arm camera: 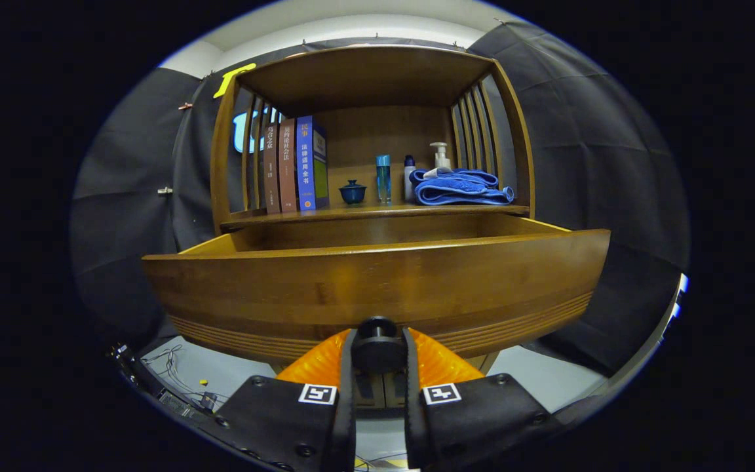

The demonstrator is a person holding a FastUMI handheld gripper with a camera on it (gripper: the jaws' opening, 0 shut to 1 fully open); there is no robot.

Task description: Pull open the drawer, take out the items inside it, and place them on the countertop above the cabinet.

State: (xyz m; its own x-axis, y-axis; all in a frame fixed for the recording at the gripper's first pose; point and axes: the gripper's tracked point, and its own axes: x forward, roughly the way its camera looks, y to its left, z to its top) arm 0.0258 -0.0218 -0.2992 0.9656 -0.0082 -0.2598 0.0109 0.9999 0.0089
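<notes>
Between ribbed orange tongs (378, 354), round black knob (377, 346), wooden drawer (377, 282)

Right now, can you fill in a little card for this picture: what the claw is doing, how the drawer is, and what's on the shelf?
gripper: both fingers pressed on the black drawer knob
drawer: pulled out toward the camera; its inside is hidden behind the front panel
countertop: three upright books, small blue teacup, blue bottle, white bottle with blue cap, pump dispenser, folded blue towel
items taken out: cannot tell
</notes>
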